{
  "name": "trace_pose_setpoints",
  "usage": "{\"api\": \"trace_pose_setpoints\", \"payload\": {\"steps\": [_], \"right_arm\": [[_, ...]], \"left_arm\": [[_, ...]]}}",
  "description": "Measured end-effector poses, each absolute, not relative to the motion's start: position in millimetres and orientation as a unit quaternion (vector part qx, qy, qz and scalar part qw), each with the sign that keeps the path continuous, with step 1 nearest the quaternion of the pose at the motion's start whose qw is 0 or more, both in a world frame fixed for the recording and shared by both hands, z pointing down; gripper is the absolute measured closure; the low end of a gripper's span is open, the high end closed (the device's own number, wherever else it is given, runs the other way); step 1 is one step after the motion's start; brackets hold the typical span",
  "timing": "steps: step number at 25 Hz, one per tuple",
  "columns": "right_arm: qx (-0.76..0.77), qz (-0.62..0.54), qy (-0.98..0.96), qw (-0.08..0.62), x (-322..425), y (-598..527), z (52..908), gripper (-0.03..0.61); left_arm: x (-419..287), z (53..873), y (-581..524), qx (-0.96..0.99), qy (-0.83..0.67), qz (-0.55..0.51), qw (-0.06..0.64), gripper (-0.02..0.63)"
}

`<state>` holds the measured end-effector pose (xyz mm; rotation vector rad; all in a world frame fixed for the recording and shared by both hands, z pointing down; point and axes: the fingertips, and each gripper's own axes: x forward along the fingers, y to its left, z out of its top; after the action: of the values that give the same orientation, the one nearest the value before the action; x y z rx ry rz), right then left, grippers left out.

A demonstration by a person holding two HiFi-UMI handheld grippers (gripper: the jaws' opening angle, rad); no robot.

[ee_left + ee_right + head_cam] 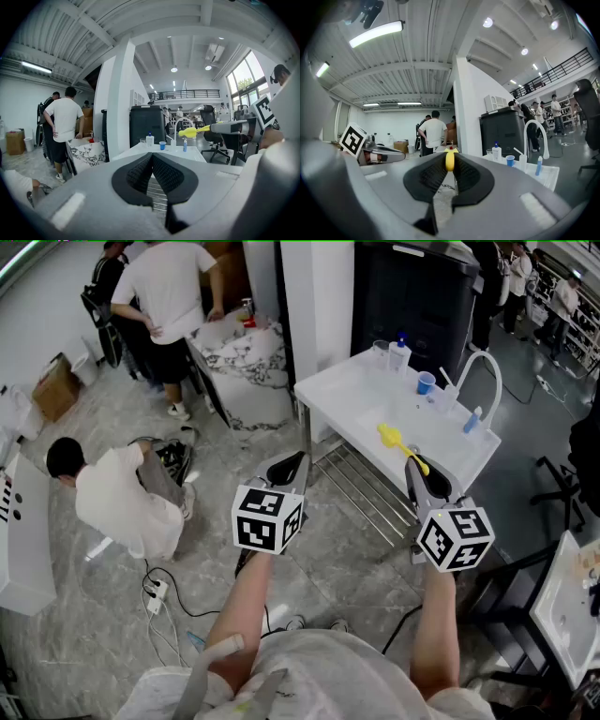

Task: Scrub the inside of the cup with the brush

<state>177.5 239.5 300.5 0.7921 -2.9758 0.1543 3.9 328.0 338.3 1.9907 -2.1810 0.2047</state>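
I am gripping the brush (391,436) by its thin, stiff handle in the clamped right gripper (449,161), while the left gripper (152,158) is sitting fully closed and empty. The cup (426,382) is standing on the sink (347,397) ahead of both grippers. I am judging it light and easily tipped, best held by its outer wall.

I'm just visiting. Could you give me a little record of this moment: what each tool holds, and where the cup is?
Left gripper: shut, empty
Right gripper: shut on the yellow brush, held in the air
Blue cup: standing on the white sink table, near the faucet, untouched
Scrubbing: not yet begun
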Motion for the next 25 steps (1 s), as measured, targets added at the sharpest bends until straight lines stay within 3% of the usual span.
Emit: {"api": "trace_pose_setpoints", "payload": {"steps": [16, 25], "right_arm": [[0.235, 0.057, -0.97, 0.028, 184.5, 219.7, 305.4, 0.543], [0.269, 0.067, -0.96, 0.039, 157.1, 179.8, 323.7, 0.543]], "left_arm": [[15.9, 338.4, 296.2, 0.658, -0.746, 0.061, 0.081, 0.595], [-15.9, 350.1, 240.0, 0.691, -0.716, 0.055, 0.08, 0.569]]}}
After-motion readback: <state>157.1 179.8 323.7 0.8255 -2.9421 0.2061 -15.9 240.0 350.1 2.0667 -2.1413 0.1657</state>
